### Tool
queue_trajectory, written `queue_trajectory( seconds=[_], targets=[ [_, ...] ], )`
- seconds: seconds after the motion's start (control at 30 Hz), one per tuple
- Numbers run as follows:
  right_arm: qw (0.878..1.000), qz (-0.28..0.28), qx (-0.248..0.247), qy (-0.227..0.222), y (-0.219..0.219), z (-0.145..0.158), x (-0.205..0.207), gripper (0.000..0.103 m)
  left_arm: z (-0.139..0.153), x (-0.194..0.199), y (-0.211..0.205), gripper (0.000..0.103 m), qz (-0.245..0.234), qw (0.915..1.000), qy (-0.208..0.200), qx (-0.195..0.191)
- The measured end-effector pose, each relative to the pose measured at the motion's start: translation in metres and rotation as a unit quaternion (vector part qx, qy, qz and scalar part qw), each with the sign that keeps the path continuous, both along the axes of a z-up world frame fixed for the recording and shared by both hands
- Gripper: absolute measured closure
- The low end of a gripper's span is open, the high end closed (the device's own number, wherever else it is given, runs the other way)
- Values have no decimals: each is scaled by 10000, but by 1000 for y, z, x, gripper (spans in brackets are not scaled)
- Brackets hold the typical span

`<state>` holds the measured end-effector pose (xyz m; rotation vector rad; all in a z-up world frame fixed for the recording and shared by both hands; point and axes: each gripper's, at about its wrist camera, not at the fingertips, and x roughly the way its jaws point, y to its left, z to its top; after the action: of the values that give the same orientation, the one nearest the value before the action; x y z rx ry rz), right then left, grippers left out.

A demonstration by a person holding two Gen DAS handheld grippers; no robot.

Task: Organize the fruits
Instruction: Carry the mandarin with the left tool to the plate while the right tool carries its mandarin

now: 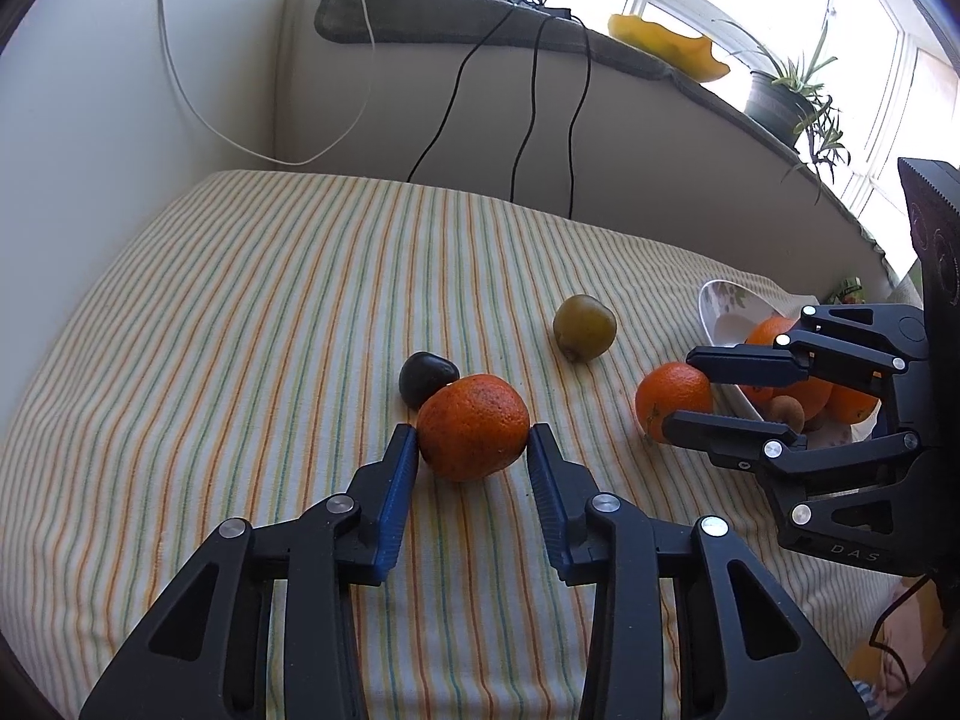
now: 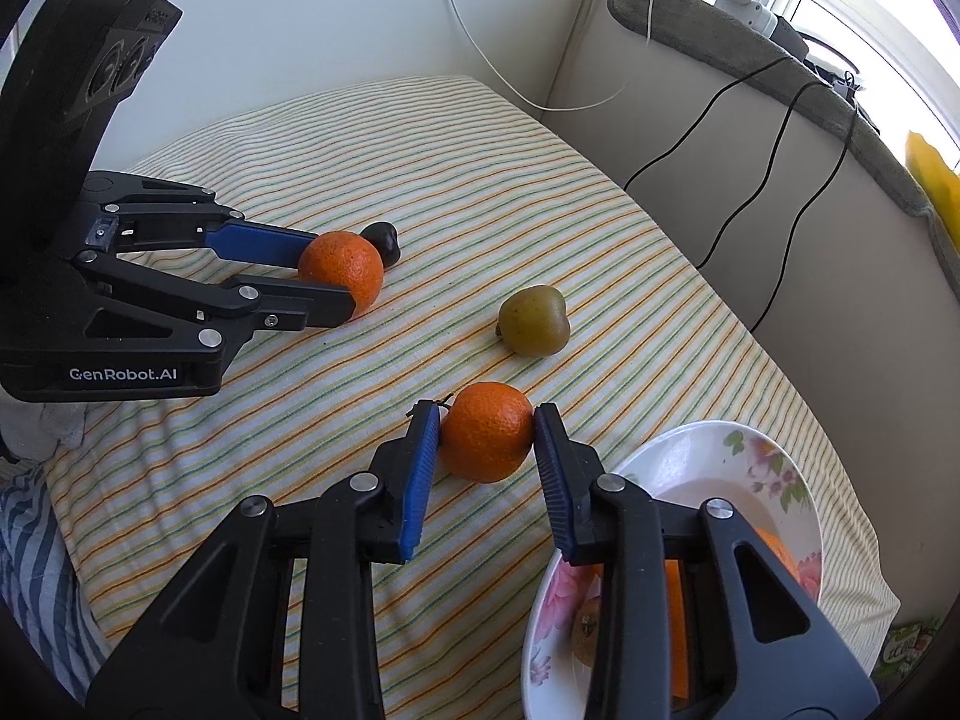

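My left gripper [image 1: 473, 435] is closed around a speckled orange [image 1: 473, 426] resting on the striped cloth; both pads touch its sides. It also shows in the right wrist view [image 2: 342, 267]. My right gripper [image 2: 487, 420] is closed around a second orange [image 2: 487, 432], also on the cloth, beside the floral bowl [image 2: 774, 480]. The bowl holds more oranges [image 1: 774, 333] and a brown fruit [image 1: 789, 411]. A green fruit [image 1: 584, 327] and a dark fruit [image 1: 426, 378] lie loose on the cloth.
The striped cloth [image 1: 240, 312] covers the whole table. A wall ledge with black cables [image 1: 528, 120], a white cable, a yellow dish [image 1: 666, 45] and a potted plant [image 1: 786, 96] runs behind. A striped fabric [image 2: 30, 558] lies off the table's left edge.
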<state>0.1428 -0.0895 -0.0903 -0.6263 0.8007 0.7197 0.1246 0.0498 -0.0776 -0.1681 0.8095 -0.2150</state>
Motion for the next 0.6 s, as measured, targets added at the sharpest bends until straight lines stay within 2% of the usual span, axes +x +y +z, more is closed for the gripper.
queue_trajectory(
  seconds=[0.37, 0.6],
  targets=[
    [9989, -79, 432, -139, -14, 28, -7, 69, 15, -5, -13, 67, -153, 9997, -171, -87],
    [9964, -388, 710, -257, -44, 49, 0, 69, 24, -5, -36, 67, -401, 9988, -275, -113]
  ],
)
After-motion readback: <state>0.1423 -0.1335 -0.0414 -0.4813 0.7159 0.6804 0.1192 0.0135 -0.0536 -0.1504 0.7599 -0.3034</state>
